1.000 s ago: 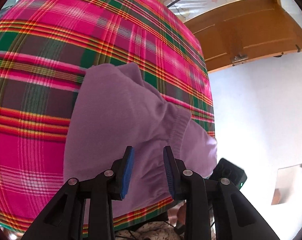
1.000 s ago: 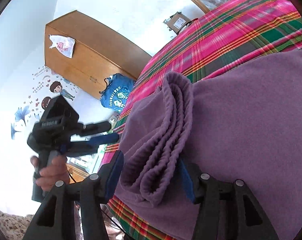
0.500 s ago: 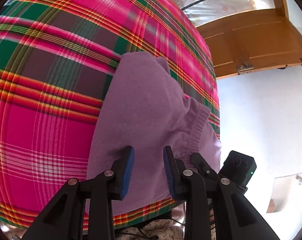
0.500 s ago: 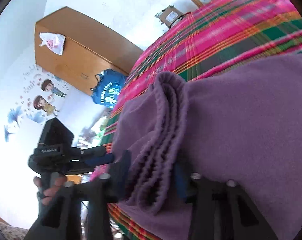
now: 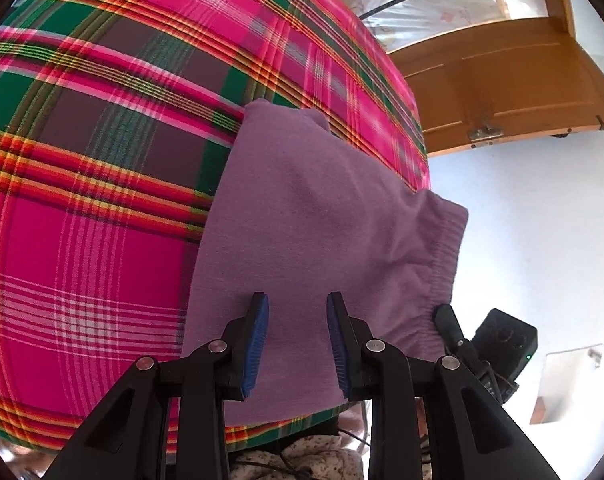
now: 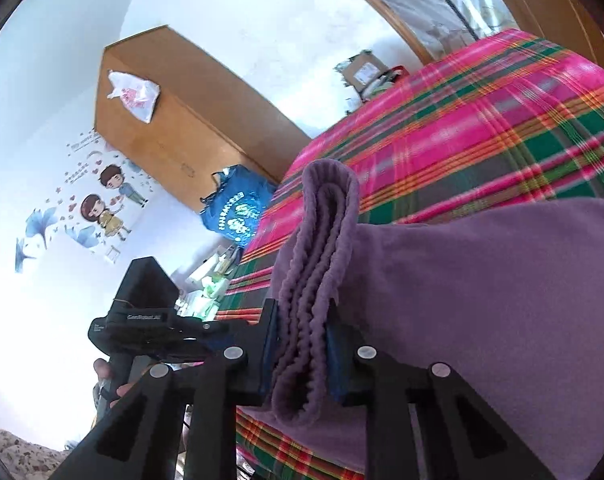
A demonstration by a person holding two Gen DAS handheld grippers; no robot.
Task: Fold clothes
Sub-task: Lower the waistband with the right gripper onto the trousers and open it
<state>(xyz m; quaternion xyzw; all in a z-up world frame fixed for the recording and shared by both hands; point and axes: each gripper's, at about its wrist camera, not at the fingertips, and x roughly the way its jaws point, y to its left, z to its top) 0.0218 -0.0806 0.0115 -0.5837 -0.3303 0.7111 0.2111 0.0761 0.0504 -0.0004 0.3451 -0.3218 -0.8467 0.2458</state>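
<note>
Two grippers work on one purple garment (image 5: pixel 318 216), which lies on the plaid bedcover (image 5: pixel 94 184) near its front edge. I take the garment as the landmark.

Closest to me, at the garment's ribbed hem, the right gripper (image 6: pixel 302 344) has just been closing, and now its blue pads press on the bunched ribbed band (image 6: pixel 322 264) from both sides. So it holds the hem, several layers together. Beside it, over the flat middle part of the garment, the left gripper (image 5: pixel 298 344) stands with its jaws partly apart; the cloth lies under and between them, but the pads do not seem to pinch it. I cannot say for sure whether its tips touch the fabric.

I judge that the step in hand is the taking of the hem for a new fold. The next move calls for carrying the hem over the flat part toward the far edge of the garment, while the left gripper keeps the middle from sliding. The layers are thick, so one may slip out of the grip.

Behind the garment the bedcover goes on, and further away stand a wooden wardrobe (image 6: pixel 174 120), a blue bag (image 6: pixel 238 212) and a wooden door (image 5: pixel 510 88).

What kind of garment it is I cannot make out, because its near end is cut off under the grippers. The person's hand (image 6: pixel 110 384) is mostly hidden behind the left tool.
</note>
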